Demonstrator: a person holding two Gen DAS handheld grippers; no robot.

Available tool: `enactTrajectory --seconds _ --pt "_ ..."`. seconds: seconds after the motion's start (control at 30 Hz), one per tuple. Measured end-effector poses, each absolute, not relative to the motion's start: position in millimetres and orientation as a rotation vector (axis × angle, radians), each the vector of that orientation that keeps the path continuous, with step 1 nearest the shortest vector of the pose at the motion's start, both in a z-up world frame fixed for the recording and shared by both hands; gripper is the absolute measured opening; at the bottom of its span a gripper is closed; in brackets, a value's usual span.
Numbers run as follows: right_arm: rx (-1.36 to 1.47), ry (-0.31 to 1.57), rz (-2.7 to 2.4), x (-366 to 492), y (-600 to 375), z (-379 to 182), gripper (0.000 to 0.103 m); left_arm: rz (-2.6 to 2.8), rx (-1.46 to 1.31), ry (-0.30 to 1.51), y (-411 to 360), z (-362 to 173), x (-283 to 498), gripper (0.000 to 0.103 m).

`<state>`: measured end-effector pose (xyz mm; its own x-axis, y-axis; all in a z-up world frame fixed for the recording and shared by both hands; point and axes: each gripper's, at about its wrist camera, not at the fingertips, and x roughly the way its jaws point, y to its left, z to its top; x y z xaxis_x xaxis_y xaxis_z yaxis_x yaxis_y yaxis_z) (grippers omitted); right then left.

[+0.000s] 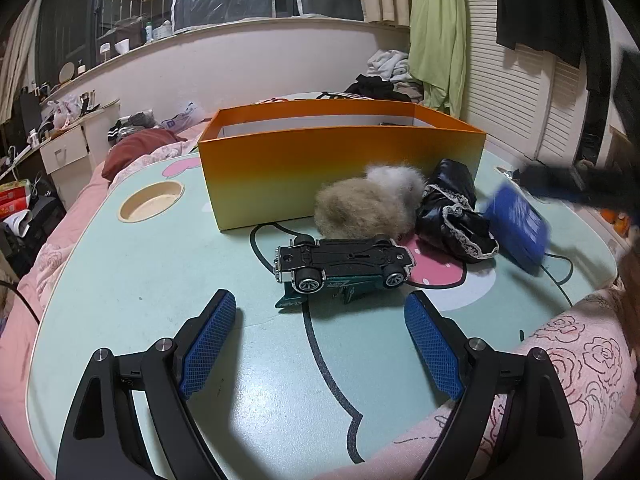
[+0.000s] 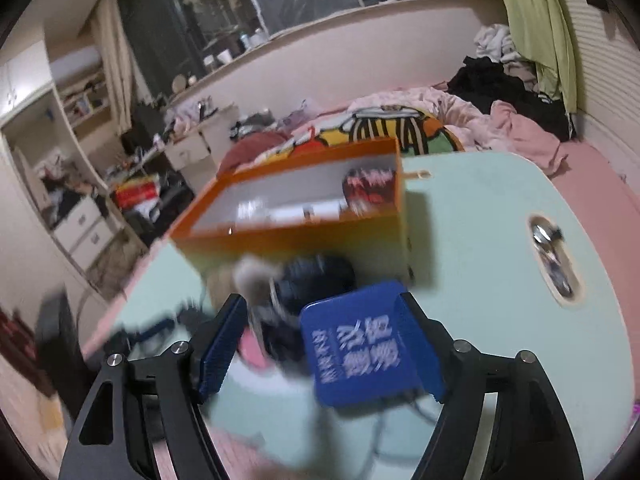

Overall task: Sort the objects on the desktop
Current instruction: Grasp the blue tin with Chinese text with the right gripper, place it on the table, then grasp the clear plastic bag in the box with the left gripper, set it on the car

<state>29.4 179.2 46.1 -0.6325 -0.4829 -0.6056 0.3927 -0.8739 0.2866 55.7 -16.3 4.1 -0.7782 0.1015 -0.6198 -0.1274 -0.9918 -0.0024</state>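
- Left gripper (image 1: pixel 320 308): I hold it spread wide, nothing between, near the toy car (image 1: pixel 344 266).
- Right gripper (image 2: pixel 322 320): jaws apart, blue box (image 2: pixel 360 346) against the right pad only.

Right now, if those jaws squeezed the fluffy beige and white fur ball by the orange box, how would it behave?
The fluffy beige and white fur ball would probably squash softly, since its outline is loose fuzz. It looks light for its size. Being rounded, it might roll when nudged, though the shiny black pouch with lace trim beside it may block it.

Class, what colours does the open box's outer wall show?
The box fades from orange down to yellow, clearest in the left wrist view.
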Motion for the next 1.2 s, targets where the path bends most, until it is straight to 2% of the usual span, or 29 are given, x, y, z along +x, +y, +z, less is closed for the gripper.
enactTrajectory --seconds 0.1,0.23,0.3,0.5,0.7,0.77,0.87,0.93,0.97,1.07,1.2 --pt "0.942 -0.079 -2.516 51.6 180.8 31.9 0.076 2.852 -0.992 0.060 -16.3 4.1 55.9 0.086" --pt "0.826 0.285 -2.719 65.3 149.1 11.1 0.080 2.853 -0.991 0.062 -16.6 4.2 56.0 0.086" --pt "0.839 0.402 -2.730 65.8 136.1 7.7 0.083 2.856 -0.992 0.062 -17.6 3.9 55.4 0.086" --pt "0.830 0.357 -2.722 66.2 144.2 7.9 0.083 2.854 -0.991 0.053 -18.8 4.6 55.7 0.086" --pt "0.811 0.324 -2.711 68.7 147.1 10.3 0.083 2.813 -0.975 -0.031 -32.3 17.5 55.6 0.086" --pt "0.811 0.320 -2.709 68.2 147.5 10.7 0.083 2.821 -0.946 -0.028 -37.9 36.1 53.6 0.070" --pt "0.811 0.320 -2.708 67.8 147.5 10.8 0.083 2.864 -0.901 -0.022 -44.4 70.5 42.3 0.053" --pt "0.811 0.319 -2.708 67.4 147.6 10.8 0.083 2.832 -0.951 -0.064 -49.6 100.0 13.4 0.040" --pt "0.811 0.319 -2.707 67.5 147.9 10.7 0.083 2.814 -0.985 -0.079 -50.6 106.7 0.2 0.036" --pt "0.810 0.319 -2.708 67.4 147.6 10.8 0.083 2.720 -1.201 -0.072 -44.4 113.0 -60.2 0.034" --pt "0.810 0.319 -2.708 67.3 148.0 10.9 0.083 2.645 -1.524 0.014 -24.7 83.5 -125.9 0.034"
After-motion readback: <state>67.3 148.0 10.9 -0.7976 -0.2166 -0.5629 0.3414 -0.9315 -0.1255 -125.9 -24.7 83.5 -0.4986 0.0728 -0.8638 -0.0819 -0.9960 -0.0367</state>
